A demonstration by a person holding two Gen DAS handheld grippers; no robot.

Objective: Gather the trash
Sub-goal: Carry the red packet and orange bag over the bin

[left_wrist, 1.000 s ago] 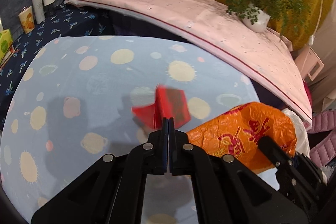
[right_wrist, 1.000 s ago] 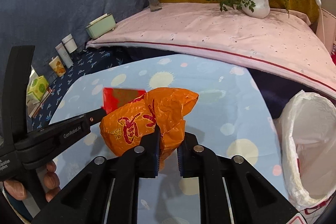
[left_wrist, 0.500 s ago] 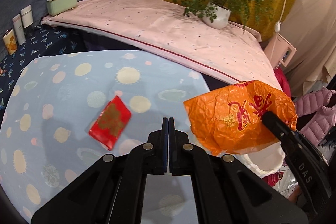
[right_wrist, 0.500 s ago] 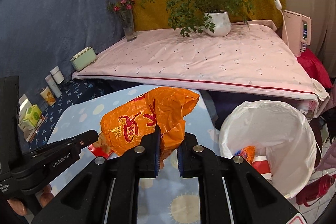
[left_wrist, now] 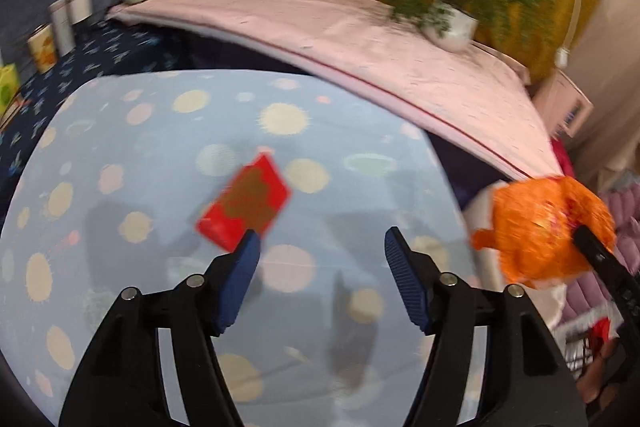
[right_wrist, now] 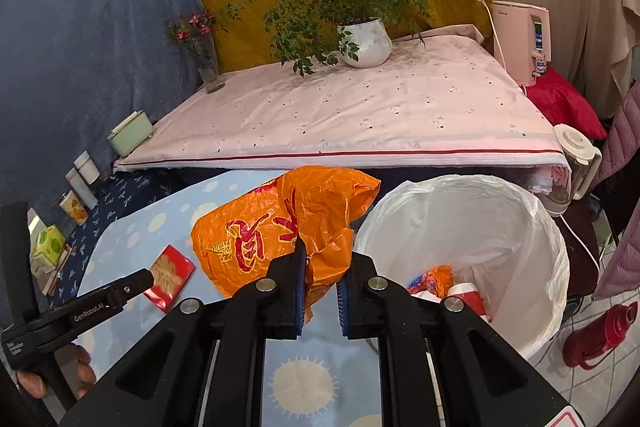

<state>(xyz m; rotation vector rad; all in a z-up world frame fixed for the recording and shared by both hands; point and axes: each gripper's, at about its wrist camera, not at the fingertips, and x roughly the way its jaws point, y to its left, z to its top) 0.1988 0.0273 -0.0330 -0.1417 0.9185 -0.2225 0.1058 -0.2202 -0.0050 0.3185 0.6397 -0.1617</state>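
We see the right gripper (right_wrist: 320, 283) with its jaws pinched on a crumpled orange bag (right_wrist: 280, 227), a narrow gap left where the plastic sits between the blue pads. The bag hangs at centre frame in the right wrist view, above the edge of the bench (right_wrist: 304, 383) and just left of the white-lined bin (right_wrist: 520, 227), which fills the right half (some rubbish already lies at its bottom). Left gripper (left_wrist: 322, 247): jaws spread wide, holding nothing. A red packet (left_wrist: 244, 207) lies flat on the bench's dotted blue cloth, centre of the left wrist view, just beyond the left fingertip. That view is blurred. The orange bag shows at its right edge.
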